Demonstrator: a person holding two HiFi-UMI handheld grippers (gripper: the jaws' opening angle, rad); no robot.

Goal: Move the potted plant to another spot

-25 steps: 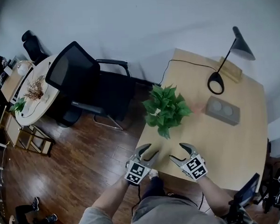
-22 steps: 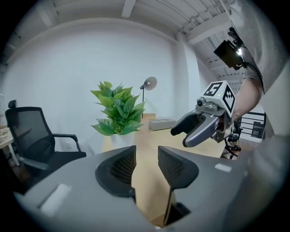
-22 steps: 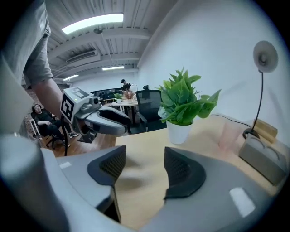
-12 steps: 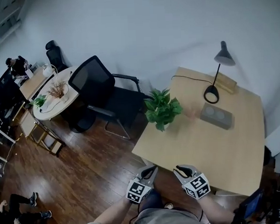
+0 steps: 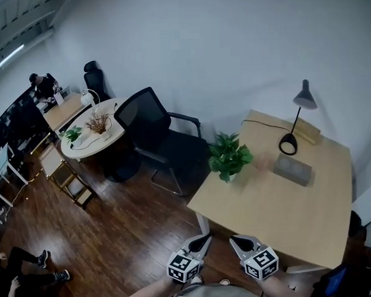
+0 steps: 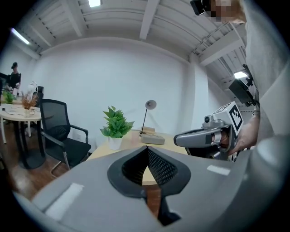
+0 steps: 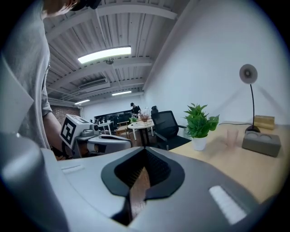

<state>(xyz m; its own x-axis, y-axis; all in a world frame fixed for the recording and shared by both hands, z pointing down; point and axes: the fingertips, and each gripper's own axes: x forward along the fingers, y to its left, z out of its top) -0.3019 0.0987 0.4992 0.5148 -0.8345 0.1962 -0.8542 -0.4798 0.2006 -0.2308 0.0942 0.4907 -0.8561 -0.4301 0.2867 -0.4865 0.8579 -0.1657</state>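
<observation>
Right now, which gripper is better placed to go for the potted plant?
Left, marginally. The potted plant stands at the left edge of the desk, nearer straight ahead in the left gripper view. Left gripper and right gripper are equally far back, fingers shut, empty.

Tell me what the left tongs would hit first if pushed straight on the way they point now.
Most likely the near edge of the wooden desk: the shut left tongs aim at it, with nothing visible between. Depth is hard to judge.

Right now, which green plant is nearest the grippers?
The bushy potted plant in a white pot on the wooden desk. The other green plant is smaller and sits far off on the round white table.
</observation>
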